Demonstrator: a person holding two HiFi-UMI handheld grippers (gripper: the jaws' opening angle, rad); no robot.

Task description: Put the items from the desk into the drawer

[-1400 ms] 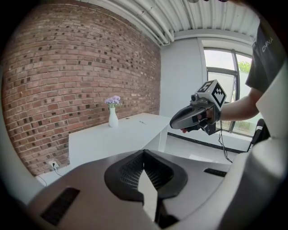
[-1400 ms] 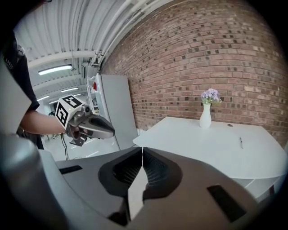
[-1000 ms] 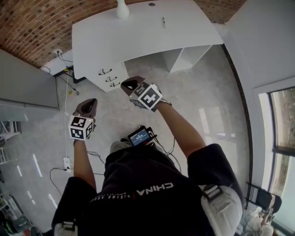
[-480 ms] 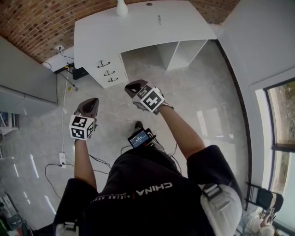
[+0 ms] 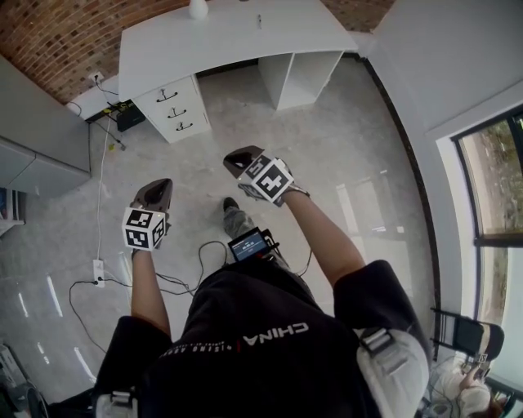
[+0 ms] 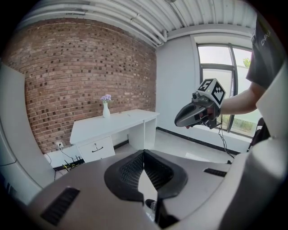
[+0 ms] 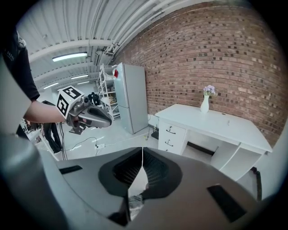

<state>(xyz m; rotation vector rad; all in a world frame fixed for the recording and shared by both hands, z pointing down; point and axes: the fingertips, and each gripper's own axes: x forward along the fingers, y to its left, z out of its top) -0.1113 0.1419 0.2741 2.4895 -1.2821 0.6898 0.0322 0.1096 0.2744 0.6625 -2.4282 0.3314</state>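
Note:
The white desk (image 5: pixel 229 45) stands far ahead on the floor, by the brick wall. On it are a white vase (image 5: pixel 198 8) with flowers and a small thin item (image 5: pixel 260 20). Its three drawers (image 5: pixel 170 107), at the left end, are closed. My left gripper (image 5: pixel 157 189) and right gripper (image 5: pixel 239 158) hang in the air well short of the desk, both shut and empty. In the left gripper view the jaws (image 6: pixel 144 155) meet tip to tip, with the desk (image 6: pixel 114 123) beyond. The right gripper (image 7: pixel 142 152) is shut the same way and faces the desk (image 7: pixel 216 123).
A power strip and cables (image 5: pixel 110 122) lie on the floor left of the drawers, and more cable (image 5: pixel 98 282) trails near my feet. A grey cabinet (image 5: pixel 37 147) stands at the left. A fridge (image 7: pixel 130 103) and shelves show in the right gripper view. Windows line the right wall.
The desk has slid up and shrunk in the head view, so I stand farther from it. A foot now shows below the right gripper. Both grippers stay shut.

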